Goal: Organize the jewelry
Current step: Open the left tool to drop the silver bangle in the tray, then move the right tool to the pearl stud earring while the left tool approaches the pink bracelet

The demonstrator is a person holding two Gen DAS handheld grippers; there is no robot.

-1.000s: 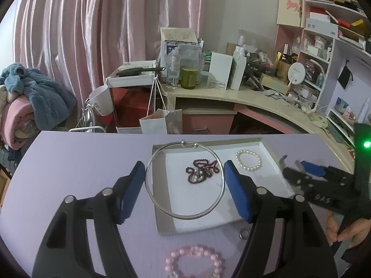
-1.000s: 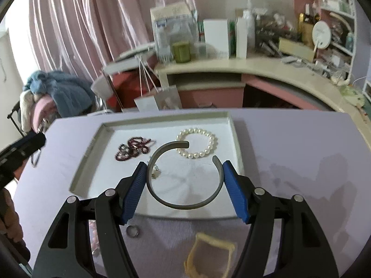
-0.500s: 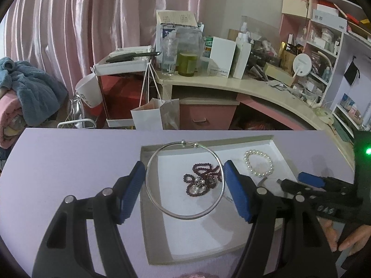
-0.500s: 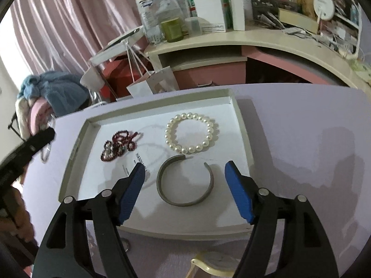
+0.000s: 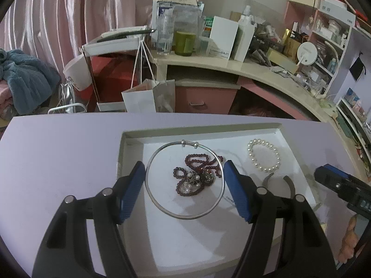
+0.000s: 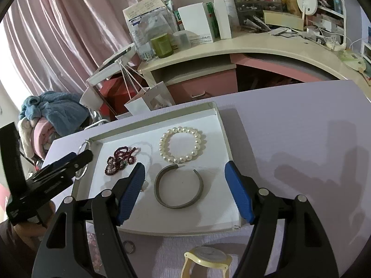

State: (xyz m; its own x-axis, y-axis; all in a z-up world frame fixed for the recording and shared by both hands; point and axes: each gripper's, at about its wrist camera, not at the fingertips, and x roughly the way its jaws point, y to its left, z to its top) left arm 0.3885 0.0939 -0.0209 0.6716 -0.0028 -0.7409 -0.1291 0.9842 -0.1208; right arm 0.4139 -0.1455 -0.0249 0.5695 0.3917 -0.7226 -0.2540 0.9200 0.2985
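Note:
My left gripper (image 5: pixel 184 180) is shut on a thin silver bangle (image 5: pixel 153 194), held above the white tray (image 5: pixel 201 132) over a dark red bead necklace (image 5: pixel 199 171). A pearl bracelet (image 5: pixel 263 155) lies at the tray's right. My right gripper (image 6: pixel 184 190) is open and empty, above a grey open cuff (image 6: pixel 178 188) that lies flat in the tray (image 6: pixel 228 143). The pearl bracelet (image 6: pixel 183 144) and red beads (image 6: pixel 120 158) also show in the right wrist view.
On the lilac table (image 6: pixel 301 139) in front of the tray lie a yellow watch (image 6: pixel 206 260), a small ring (image 6: pixel 129 246) and pink beads (image 6: pixel 92 252). A cluttered desk (image 5: pixel 231 64) stands behind the table.
The right gripper let go of the grey cuff, which now lies in the tray, and pulled back. The left gripper carried the silver bangle forward over the tray.

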